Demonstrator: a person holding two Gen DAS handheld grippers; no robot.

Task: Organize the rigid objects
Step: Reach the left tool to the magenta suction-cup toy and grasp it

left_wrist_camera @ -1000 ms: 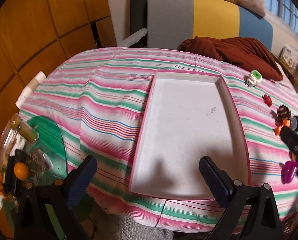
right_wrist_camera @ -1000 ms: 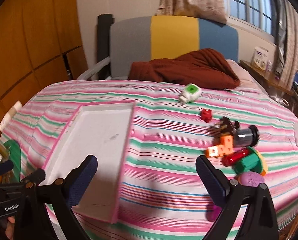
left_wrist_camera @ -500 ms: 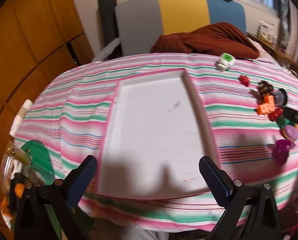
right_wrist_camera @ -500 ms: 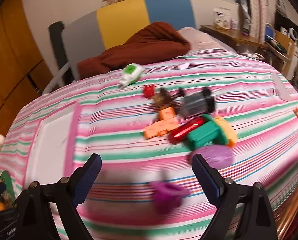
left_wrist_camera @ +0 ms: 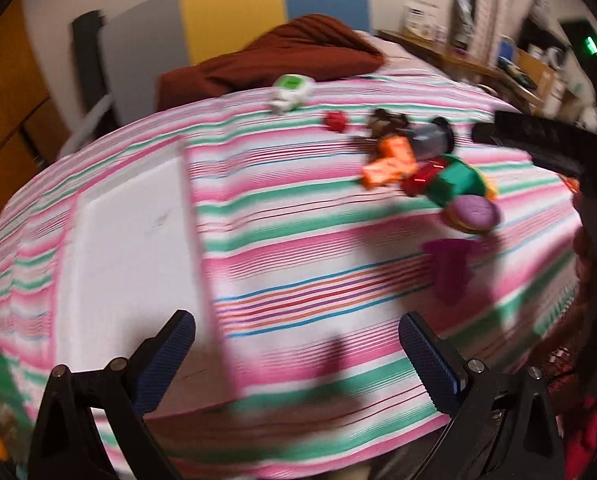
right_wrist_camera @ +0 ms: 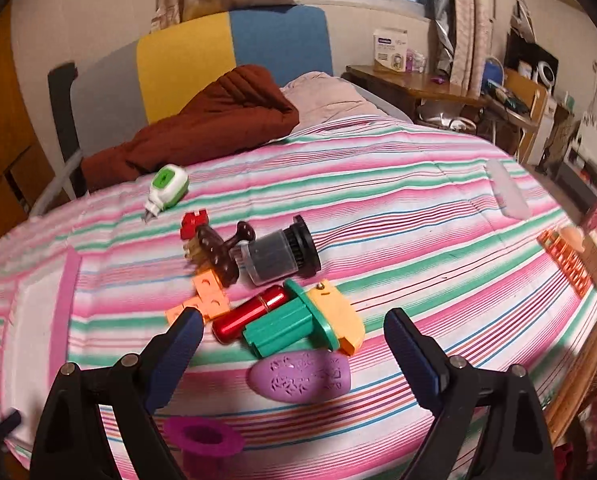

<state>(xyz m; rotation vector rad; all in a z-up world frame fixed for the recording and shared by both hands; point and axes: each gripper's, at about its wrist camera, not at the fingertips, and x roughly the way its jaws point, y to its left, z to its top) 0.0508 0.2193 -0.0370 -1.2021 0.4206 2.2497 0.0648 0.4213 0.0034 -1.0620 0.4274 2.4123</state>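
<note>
A white tray with a pink rim lies on the striped cloth at the left; its edge shows in the right wrist view. A cluster of small toys lies to its right: a green and yellow piece, a red cylinder, orange blocks, a grey and black cylinder, a brown figure, a red block, a purple oval, a magenta cup and a white and green gadget. My right gripper is open, just above the cluster. My left gripper is open and empty over the tray's right edge.
A brown blanket lies at the back of the table before a grey, yellow and blue chair back. An orange rack sits at the right edge. Wooden panels stand at the left. A cluttered desk stands behind.
Both grippers swung to the right. The right one now hangs over the toy cluster, closer and lower. The left one moved from above the tray to its right edge.
</note>
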